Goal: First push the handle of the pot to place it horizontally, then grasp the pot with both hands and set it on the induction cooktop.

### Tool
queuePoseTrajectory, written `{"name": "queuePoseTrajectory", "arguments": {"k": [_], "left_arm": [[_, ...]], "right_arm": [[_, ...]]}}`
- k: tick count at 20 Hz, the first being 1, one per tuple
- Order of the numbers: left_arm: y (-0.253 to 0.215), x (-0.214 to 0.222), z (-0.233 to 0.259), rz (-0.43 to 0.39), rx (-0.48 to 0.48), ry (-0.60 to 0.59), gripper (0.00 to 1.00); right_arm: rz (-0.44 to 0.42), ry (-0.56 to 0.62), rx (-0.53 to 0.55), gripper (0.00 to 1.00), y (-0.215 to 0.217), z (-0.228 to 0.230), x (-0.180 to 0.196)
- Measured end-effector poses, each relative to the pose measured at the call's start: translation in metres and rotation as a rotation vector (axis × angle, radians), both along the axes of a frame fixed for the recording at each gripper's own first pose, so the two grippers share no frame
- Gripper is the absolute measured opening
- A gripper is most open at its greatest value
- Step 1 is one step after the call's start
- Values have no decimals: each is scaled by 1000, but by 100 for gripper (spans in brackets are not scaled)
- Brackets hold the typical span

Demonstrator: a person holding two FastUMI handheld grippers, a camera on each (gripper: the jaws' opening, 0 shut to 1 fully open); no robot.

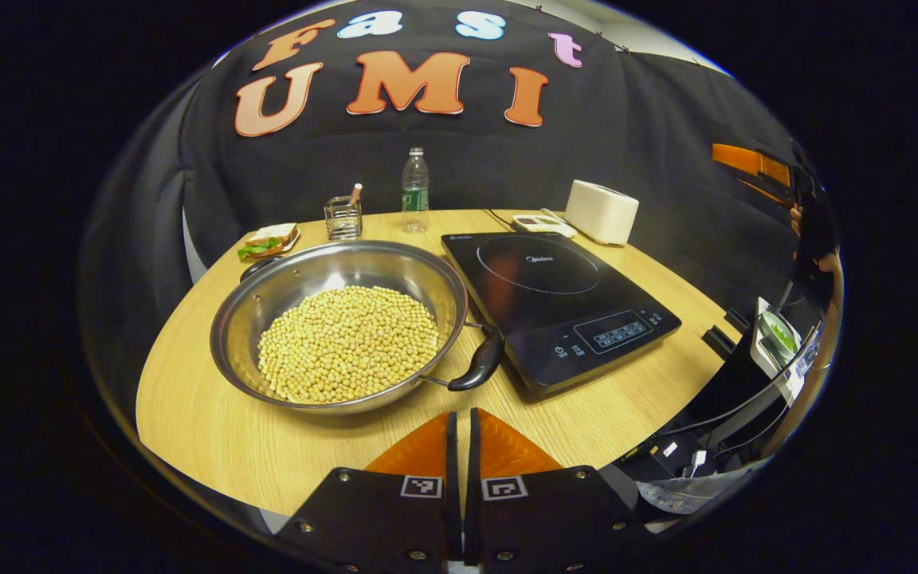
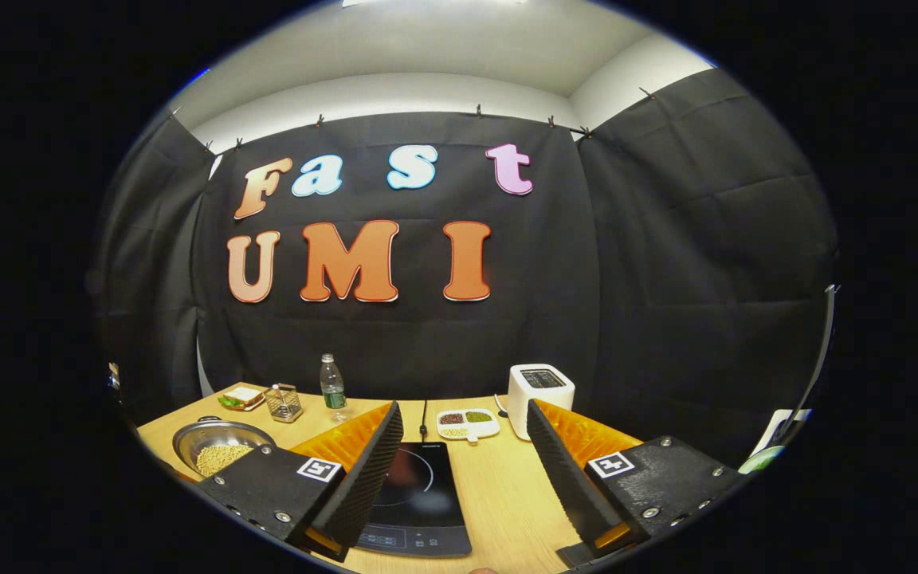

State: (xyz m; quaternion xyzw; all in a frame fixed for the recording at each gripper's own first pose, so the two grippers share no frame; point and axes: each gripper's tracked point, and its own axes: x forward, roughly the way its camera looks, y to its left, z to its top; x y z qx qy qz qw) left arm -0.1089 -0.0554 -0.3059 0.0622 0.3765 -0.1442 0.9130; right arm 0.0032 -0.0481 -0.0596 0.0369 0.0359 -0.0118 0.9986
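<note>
the first step is in hand: the wide steel pot of yellow beans (image 1: 339,327) sits at nine o'clock of the black glass induction cooktop (image 1: 555,303), its black handle (image 1: 479,363) awaits the clenched left gripper (image 1: 463,446); right gripper (image 2: 459,470) hangs released.

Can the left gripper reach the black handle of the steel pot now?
Probably yes. The left gripper, its jaws shut, sits just before the curved black handle of the round steel pot of beans, with only bare wooden table between them.

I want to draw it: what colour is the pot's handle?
Black handle, clearest in the left gripper view.
</note>
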Motion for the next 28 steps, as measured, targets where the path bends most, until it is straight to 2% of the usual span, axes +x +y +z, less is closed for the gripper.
{"name": "queuePoseTrajectory", "arguments": {"k": [10, 16, 22, 28], "left_arm": [[-27, 29, -21, 11, 67, 51, 3], [-45, 49, -29, 4, 93, 56, 3], [-62, 70, -36, -32, 85, 55, 3], [-64, 97, -40, -31, 68, 56, 2]], "right_arm": [[-39, 38, -44, 97, -49, -39, 28], [-39, 94, -24, 97, -65, -69, 45], [-60, 96, -31, 97, -75, -70, 51], [-63, 105, -40, 97, -73, -69, 55]]}}
